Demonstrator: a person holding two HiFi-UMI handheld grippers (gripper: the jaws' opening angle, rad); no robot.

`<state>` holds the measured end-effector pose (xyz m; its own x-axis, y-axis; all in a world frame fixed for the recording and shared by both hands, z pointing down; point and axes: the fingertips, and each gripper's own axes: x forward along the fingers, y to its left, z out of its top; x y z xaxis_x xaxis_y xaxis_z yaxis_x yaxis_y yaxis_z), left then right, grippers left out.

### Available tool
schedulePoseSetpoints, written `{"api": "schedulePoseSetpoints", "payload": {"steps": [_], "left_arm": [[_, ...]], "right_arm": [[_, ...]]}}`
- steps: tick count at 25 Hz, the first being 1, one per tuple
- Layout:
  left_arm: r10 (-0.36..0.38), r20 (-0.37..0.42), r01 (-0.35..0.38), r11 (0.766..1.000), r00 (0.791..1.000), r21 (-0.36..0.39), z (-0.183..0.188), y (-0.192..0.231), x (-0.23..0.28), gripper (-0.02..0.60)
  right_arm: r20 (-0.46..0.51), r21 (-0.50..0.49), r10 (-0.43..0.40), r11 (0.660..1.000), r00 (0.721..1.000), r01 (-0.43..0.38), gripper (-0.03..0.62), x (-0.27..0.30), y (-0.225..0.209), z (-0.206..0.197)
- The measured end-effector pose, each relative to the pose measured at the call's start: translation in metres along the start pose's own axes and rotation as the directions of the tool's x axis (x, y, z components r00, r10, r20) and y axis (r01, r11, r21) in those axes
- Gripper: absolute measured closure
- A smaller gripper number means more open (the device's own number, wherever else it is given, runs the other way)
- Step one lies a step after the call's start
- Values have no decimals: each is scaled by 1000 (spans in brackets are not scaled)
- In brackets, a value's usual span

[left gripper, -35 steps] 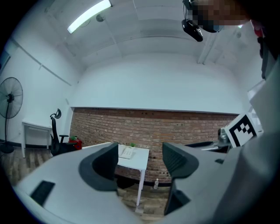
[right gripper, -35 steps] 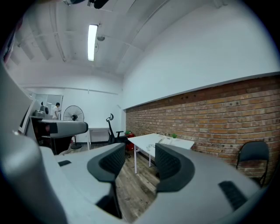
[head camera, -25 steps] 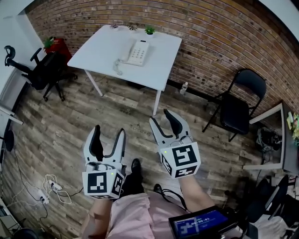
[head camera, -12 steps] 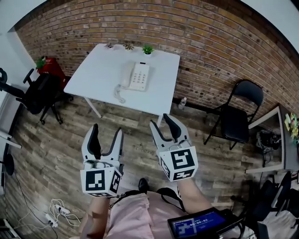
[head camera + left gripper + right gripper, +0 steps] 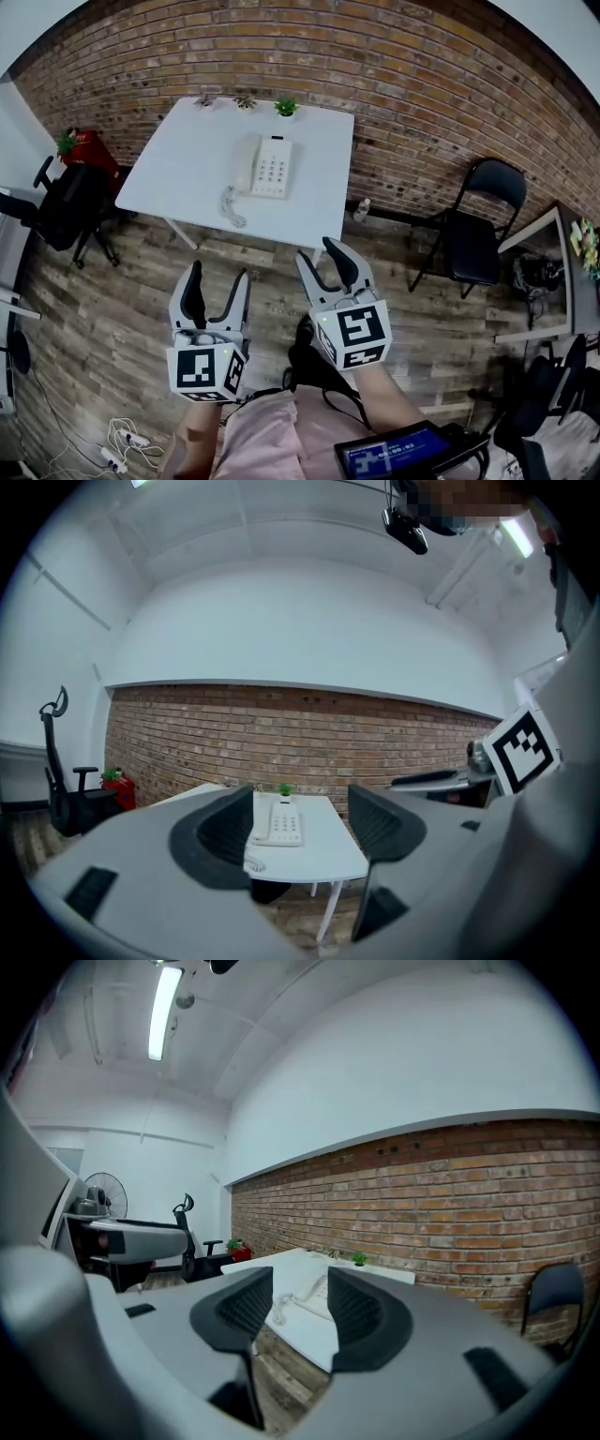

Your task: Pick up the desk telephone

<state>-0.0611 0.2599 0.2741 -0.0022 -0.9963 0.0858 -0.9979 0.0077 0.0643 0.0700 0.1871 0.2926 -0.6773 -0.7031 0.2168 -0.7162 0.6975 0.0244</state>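
A white desk telephone [image 5: 262,166] with its handset and coiled cord lies on a white table [image 5: 178,183] against the brick wall. Both grippers hover over the wooden floor, well short of the table's near edge. My left gripper [image 5: 218,274] is open and empty. My right gripper [image 5: 321,251] is also open, its jaws a little narrower, nothing between them. In the left gripper view the telephone [image 5: 279,822] shows far off between the jaws. The right gripper view frames the telephone [image 5: 305,1302] the same way, on the table [image 5: 292,1333].
Small potted plants [image 5: 286,106] line the table's far edge. A black folding chair [image 5: 478,220] stands at the right, an office chair [image 5: 56,202] at the left. A bottle [image 5: 362,208] stands by the wall. Cables [image 5: 122,445] lie on the floor.
The table and telephone have come nearer in the head view as both grippers travelled forward toward them. Both grippers stay open and empty.
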Motion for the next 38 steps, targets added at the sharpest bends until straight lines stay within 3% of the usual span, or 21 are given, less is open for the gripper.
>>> {"api": "schedulePoseSetpoints", "payload": {"steps": [8, 22, 38], "left_arm": [[2, -74, 0, 1000, 997, 30, -25, 22, 66, 256], [13, -131, -14, 1000, 991, -8, -36, 63, 222, 250], [27, -81, -25, 999, 996, 28, 16, 89, 319, 248]], "right_arm": [[-31, 31, -13, 999, 999, 14, 408, 64, -34, -18], [-121, 47, 32, 999, 992, -26, 410, 208, -109, -19], [-38, 56, 31, 998, 999, -29, 410, 291, -165, 40]]}}
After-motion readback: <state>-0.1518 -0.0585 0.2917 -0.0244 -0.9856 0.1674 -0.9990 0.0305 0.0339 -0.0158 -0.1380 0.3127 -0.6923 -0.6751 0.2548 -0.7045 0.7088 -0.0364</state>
